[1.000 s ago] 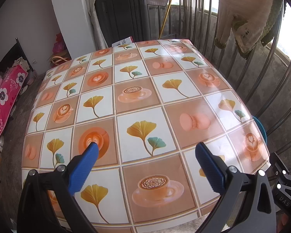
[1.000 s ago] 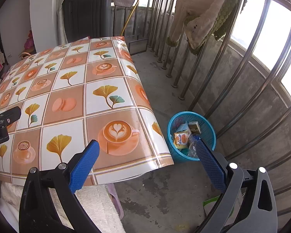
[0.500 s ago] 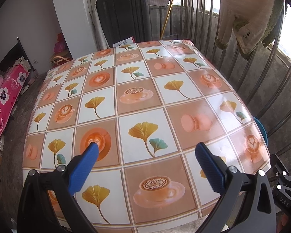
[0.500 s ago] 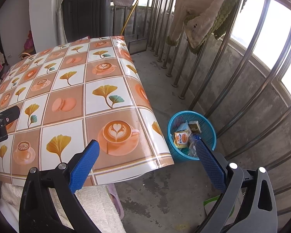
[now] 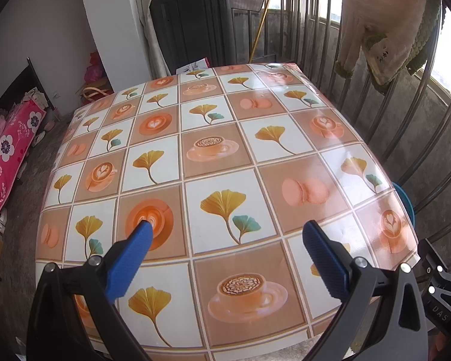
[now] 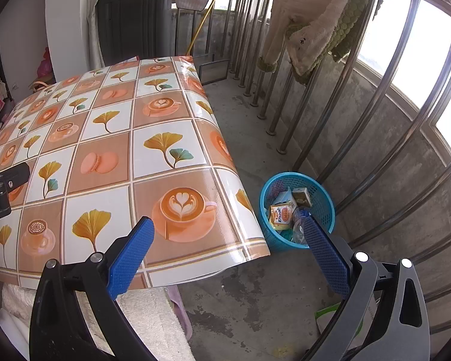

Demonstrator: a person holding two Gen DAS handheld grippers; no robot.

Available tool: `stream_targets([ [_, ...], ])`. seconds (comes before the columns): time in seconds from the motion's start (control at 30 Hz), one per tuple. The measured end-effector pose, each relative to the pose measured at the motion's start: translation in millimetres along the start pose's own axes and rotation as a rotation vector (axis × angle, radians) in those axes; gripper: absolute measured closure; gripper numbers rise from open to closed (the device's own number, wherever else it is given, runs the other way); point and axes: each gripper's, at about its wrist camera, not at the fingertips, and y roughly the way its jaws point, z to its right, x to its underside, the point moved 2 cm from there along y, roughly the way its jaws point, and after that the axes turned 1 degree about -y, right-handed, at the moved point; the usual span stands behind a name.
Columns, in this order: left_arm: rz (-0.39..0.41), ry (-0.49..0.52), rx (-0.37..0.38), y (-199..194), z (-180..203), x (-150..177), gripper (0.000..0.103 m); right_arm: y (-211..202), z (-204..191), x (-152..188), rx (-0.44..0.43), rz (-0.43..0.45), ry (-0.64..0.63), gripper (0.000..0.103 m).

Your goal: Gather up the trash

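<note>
A blue mesh waste basket point(image 6: 326, 207) stands on the concrete floor right of the table; a sliver of its rim shows in the left wrist view point(image 5: 407, 198). It holds a yellow snack wrapper point(image 6: 281, 217), a small carton point(image 6: 303, 197) and a clear plastic bottle point(image 6: 297, 231). My right gripper point(image 6: 227, 225) is open and empty, above the table's near right corner with its right finger in front of the basket. My left gripper point(image 5: 225, 230) is open and empty over the near part of the table point(image 5: 219, 150), whose patterned cloth carries no loose objects.
Metal window bars point(image 6: 339, 126) and a low concrete wall run along the right. Clothes point(image 6: 315, 36) hang above them. A white towel point(image 6: 153, 322) lies below the table's near edge. A pink floral bed point(image 5: 6, 153) is at the left. A dark cabinet point(image 5: 195, 27) stands behind the table.
Both views have shifted very slightly; the grippers stay open and empty, and nothing on the table or in the basket has moved.
</note>
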Motion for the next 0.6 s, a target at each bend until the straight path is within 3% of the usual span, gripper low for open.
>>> stream_targets([
  [0.6, -0.004, 0.001, -0.001, -1.1, 2.1, 0.5, 0.005, 0.7, 0.9, -0.7, 0.000, -0.002, 0.000, 0.007],
])
